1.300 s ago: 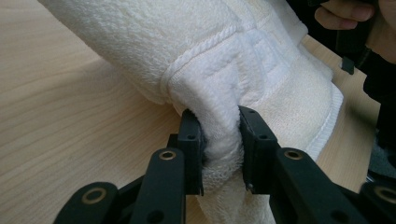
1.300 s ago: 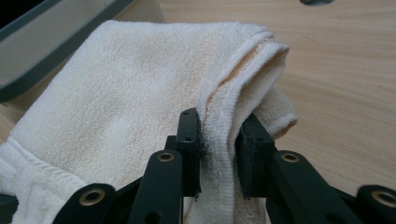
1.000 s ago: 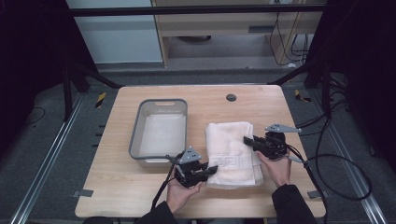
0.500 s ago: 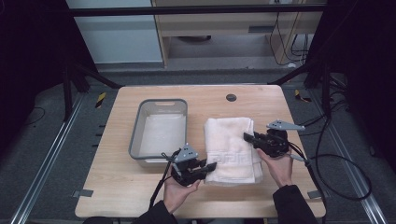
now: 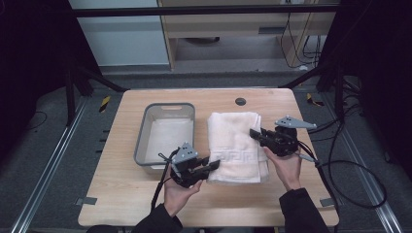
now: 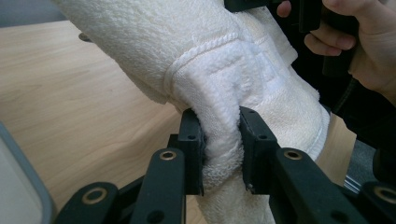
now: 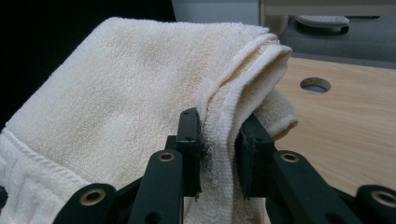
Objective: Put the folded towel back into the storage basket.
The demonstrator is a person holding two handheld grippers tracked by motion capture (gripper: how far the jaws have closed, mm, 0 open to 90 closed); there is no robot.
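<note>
A folded cream towel (image 5: 235,138) lies in the middle of the wooden table (image 5: 121,194), right of a grey bin. My left gripper (image 5: 212,165) is shut on the towel's near left corner; in the left gripper view the cloth (image 6: 224,93) bulges between the two black jaws. My right gripper (image 5: 253,133) is shut on the towel's right edge, and the right gripper view has the folded layers (image 7: 140,93) pinched between its jaws. Both grippers are held in the person's hands, which come in from the table's near side.
A grey plastic bin (image 5: 165,133), with nothing in it, stands left of the towel. A round cable hole (image 5: 240,101) sits near the table's far edge. Cables trail off the right side toward the floor. Dark frame legs flank the table.
The left gripper has slid slightly right onto the towel's near left corner. The right gripper stays put on the right edge.
</note>
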